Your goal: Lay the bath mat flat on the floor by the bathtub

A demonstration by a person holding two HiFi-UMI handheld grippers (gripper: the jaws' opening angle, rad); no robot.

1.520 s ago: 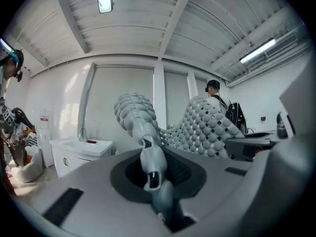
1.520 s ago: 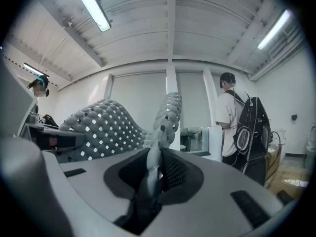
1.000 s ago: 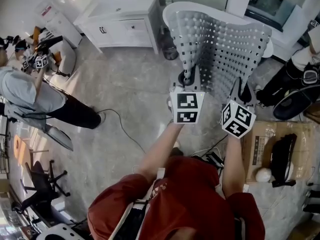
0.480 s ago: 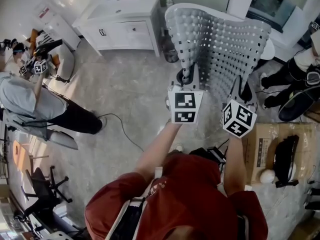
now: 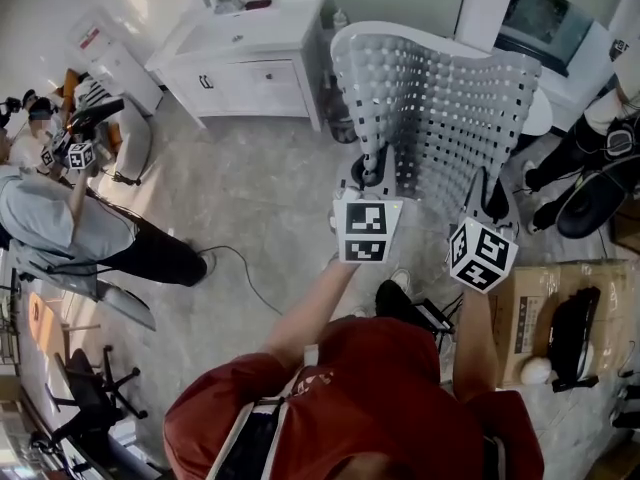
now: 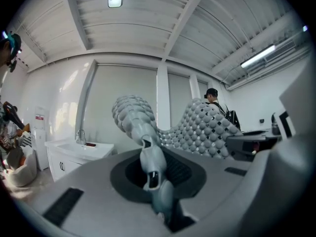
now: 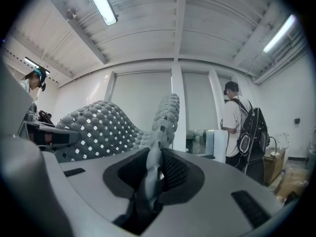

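In front of my chest, well above the floor point(image 5: 250, 198), the bath mat point(image 5: 440, 98) is held up in the air between my two tools. The left hand-held gripper point(image 5: 374, 168) is nearly closed, its pads pinching one near corner of the mat. The right hand-held gripper point(image 5: 490, 193) grips the other near corner. Its jaws have just eased a touch wider, but the mat's edge sits between them and the pads press on it.

The edge I hold runs crosswise from one gripper to the other. From that edge the mat reaches straight ahead of both pairs of jaws and bows upward, with its far end free. Both hands are equally near, since each already has its corner.

My left forearm point(image 5: 310, 303) and right forearm point(image 5: 468, 328) stretch forward almost side by side, and both grippers point level and away from me.

I judge the next move to be lowering both corners evenly, so that the far end touches down first and the rest unrolls flat. Which white fixture ahead is the bathtub I cannot tell. A white cabinet point(image 5: 250, 53) stands off to my left.
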